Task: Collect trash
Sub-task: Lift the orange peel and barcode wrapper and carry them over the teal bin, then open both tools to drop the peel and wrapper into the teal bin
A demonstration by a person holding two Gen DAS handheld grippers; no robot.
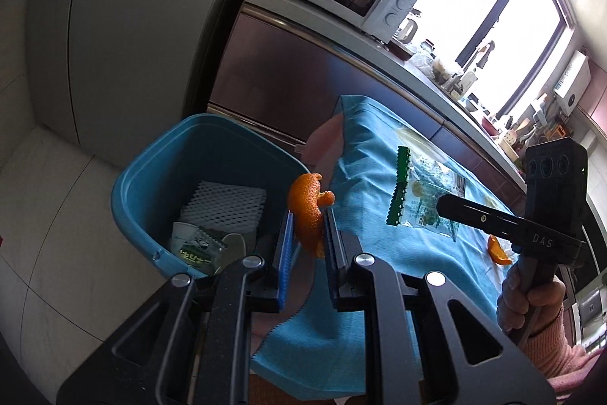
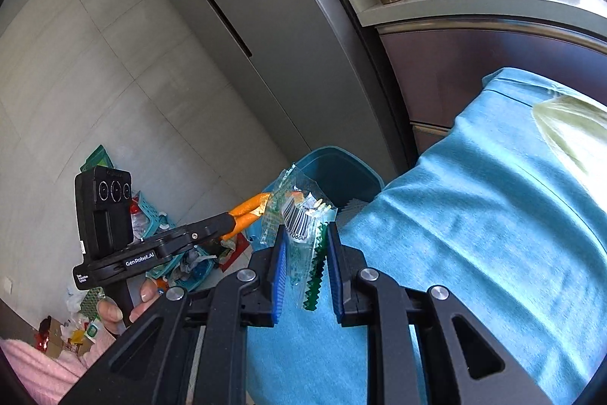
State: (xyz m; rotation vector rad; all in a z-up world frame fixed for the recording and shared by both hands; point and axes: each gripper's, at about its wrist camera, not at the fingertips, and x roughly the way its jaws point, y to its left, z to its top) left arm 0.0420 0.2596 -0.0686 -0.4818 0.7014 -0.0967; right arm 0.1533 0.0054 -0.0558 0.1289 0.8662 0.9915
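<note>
A curled piece of orange peel (image 1: 309,211) is clamped between the blue pads of the left gripper (image 1: 307,234) and is held just at the near rim of the blue bin (image 1: 136,192), above the edge rather than over the opening. A clear plastic wrapper (image 2: 303,230) with a barcode and green serrated edge is pinched in the right gripper (image 2: 305,245), over the blue cloth (image 2: 474,215) near the bin. If the peel were released here, it could be dropped outside the rim; the light wrapper could slip or drift. Another orange peel scrap (image 1: 497,251) is left on the cloth.
</note>
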